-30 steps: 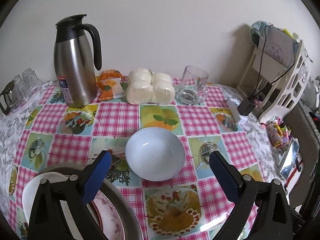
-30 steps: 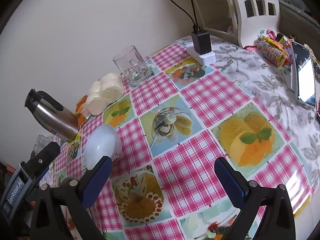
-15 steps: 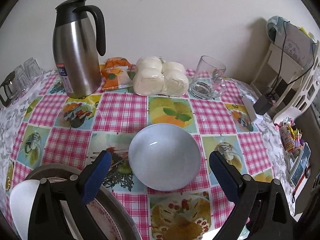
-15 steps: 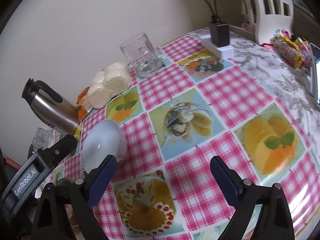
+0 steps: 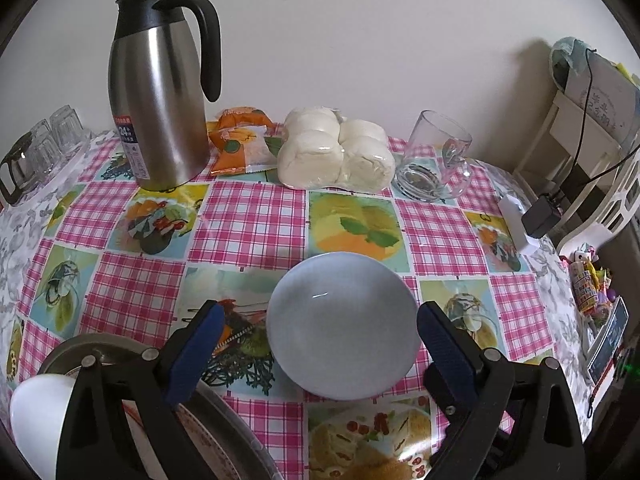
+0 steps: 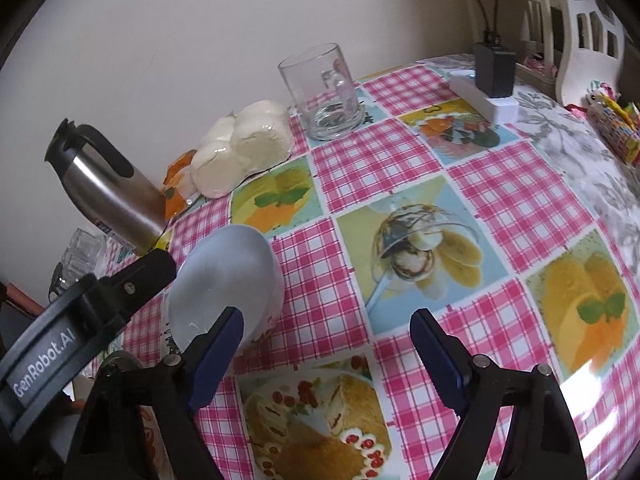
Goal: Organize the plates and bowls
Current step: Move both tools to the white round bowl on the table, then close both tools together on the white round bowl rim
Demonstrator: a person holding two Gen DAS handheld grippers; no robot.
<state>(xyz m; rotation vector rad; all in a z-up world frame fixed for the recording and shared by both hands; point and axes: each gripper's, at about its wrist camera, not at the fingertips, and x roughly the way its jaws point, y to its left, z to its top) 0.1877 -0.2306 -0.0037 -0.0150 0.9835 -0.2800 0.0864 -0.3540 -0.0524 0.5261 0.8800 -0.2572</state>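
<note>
A pale blue-white bowl (image 5: 344, 326) stands upright on the checked tablecloth. My left gripper (image 5: 320, 314) is open, its blue fingers on either side of the bowl's near half, and the pads do not press on it. At the lower left, a grey-rimmed dish (image 5: 100, 344) holds a patterned plate (image 5: 208, 440) and a white bowl (image 5: 36, 412), partly hidden by the gripper. In the right wrist view the bowl (image 6: 228, 276) sits just beyond my right gripper's left finger. The right gripper (image 6: 326, 318) has nothing between its jaws, which are closing. One left gripper finger (image 6: 152, 268) reaches the bowl's far side.
Along the wall stand a steel jug (image 5: 160, 108), an orange packet (image 5: 240, 144), wrapped white buns (image 5: 336, 156) and a glass mug (image 5: 434, 158). Upturned glasses (image 5: 40, 148) sit far left. A power strip with adapter (image 6: 494, 76), a white rack (image 5: 592, 184) and sweets (image 5: 588, 284) are on the right.
The left gripper has sunk toward the bowl, which now fills the gap between its fingers. The right gripper has shifted left toward the bowl and its jaws have narrowed a little.
</note>
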